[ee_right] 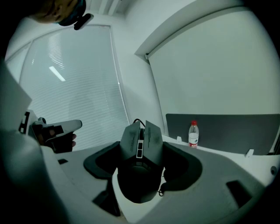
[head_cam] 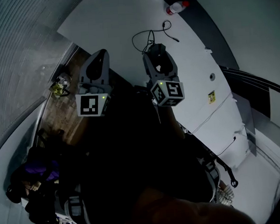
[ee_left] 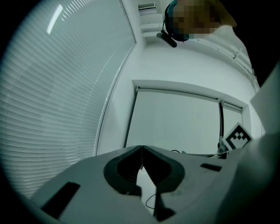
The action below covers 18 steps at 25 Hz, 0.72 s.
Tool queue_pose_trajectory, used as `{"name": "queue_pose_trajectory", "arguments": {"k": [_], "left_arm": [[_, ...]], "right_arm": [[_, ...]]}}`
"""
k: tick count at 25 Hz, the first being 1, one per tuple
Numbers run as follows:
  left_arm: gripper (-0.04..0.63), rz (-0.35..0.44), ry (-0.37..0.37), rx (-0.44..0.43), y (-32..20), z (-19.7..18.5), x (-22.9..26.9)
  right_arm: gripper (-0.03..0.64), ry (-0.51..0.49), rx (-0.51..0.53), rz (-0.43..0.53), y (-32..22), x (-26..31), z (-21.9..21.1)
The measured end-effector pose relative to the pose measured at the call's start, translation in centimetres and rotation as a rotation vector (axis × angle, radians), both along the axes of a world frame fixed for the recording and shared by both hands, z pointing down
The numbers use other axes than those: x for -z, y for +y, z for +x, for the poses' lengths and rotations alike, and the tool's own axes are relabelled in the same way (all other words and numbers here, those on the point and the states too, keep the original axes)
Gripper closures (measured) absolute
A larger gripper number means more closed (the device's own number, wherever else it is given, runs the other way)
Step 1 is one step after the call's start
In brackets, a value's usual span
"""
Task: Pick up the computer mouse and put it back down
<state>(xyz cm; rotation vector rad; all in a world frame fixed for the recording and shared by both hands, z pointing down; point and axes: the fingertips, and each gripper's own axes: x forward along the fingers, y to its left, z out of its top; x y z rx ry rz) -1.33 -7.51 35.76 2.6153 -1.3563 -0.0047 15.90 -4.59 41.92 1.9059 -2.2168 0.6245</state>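
Computer mouse sits pinched between the jaws of the right claw, over the white tabletop. Its cable loops across that surface. Left claw is pressed together on nothing, beside the tabletop's edge.

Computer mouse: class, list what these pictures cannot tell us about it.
1. Right gripper view: the underside of the computer mouse faces away; whether it touches the table is unclear.
2. Head view: the right gripper covers most of it.
3. Left gripper view: not in frame.
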Motion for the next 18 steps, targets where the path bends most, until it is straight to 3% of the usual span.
{"name": "queue_pose_trajectory", "arguments": {"k": [18], "left_arm": [[0.588,-0.016,-0.007,0.002,0.0,0.0,-0.9]], "right_arm": [[0.322,0.034,0.026,-0.157,-2.0,-9.1,-0.1]]}}
